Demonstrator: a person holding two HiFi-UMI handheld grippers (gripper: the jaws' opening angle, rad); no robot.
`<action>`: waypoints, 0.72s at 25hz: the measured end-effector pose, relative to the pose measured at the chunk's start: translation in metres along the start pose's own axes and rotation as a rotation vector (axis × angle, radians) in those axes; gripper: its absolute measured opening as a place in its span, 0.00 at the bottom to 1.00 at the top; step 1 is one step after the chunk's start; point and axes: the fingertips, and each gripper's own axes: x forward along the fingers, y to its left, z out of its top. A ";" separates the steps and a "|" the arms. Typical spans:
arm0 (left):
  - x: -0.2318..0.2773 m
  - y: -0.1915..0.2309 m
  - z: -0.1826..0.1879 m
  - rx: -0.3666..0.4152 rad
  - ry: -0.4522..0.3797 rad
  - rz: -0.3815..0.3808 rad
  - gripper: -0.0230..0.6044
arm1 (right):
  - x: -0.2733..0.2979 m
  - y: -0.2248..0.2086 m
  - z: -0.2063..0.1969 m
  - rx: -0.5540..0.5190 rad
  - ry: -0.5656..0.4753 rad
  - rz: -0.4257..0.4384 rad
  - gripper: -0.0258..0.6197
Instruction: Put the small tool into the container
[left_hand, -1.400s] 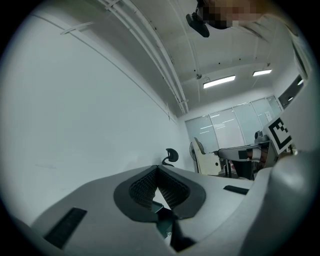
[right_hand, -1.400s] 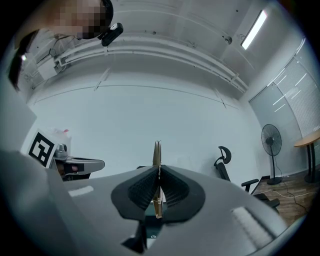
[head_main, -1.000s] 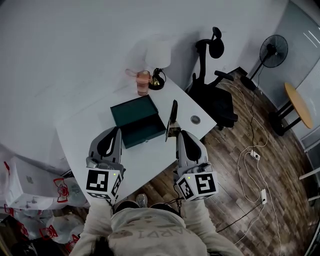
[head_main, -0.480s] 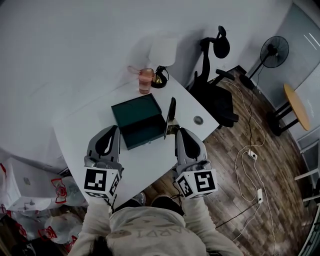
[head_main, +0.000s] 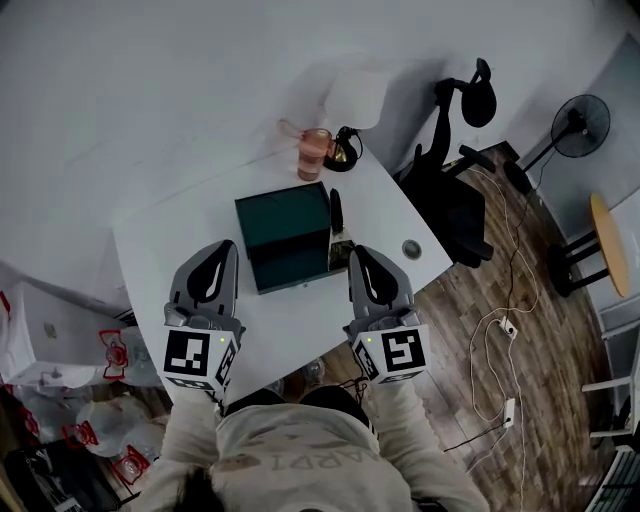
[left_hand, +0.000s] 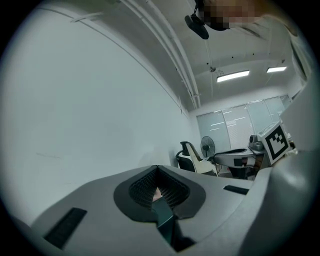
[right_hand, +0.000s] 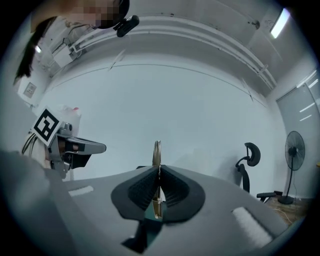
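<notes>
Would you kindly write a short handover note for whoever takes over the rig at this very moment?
Left gripper: shut, nothing held, raised over the near left of the white table.
Right gripper: shut on the small tool, a thin flat metal piece standing upright in its grip.
Container: dark green box on the table just ahead of both grippers, its lid apparently raised at its right side.
Done: the tool is in hand.
Left: carry it over the box and release it inside.

Grey left gripper (head_main: 227, 246) and right gripper (head_main: 356, 252) bear marker cubes (head_main: 200, 358); sweatshirt (head_main: 290, 465) beige.
</notes>
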 end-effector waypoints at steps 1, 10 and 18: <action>0.002 0.001 -0.001 -0.001 0.002 0.012 0.04 | 0.005 -0.001 -0.004 -0.016 0.008 0.019 0.07; 0.008 0.003 -0.008 -0.007 0.023 0.112 0.04 | 0.039 0.002 -0.037 -0.173 0.084 0.205 0.07; 0.010 0.003 -0.014 -0.017 0.038 0.201 0.04 | 0.055 0.009 -0.079 -0.341 0.165 0.365 0.07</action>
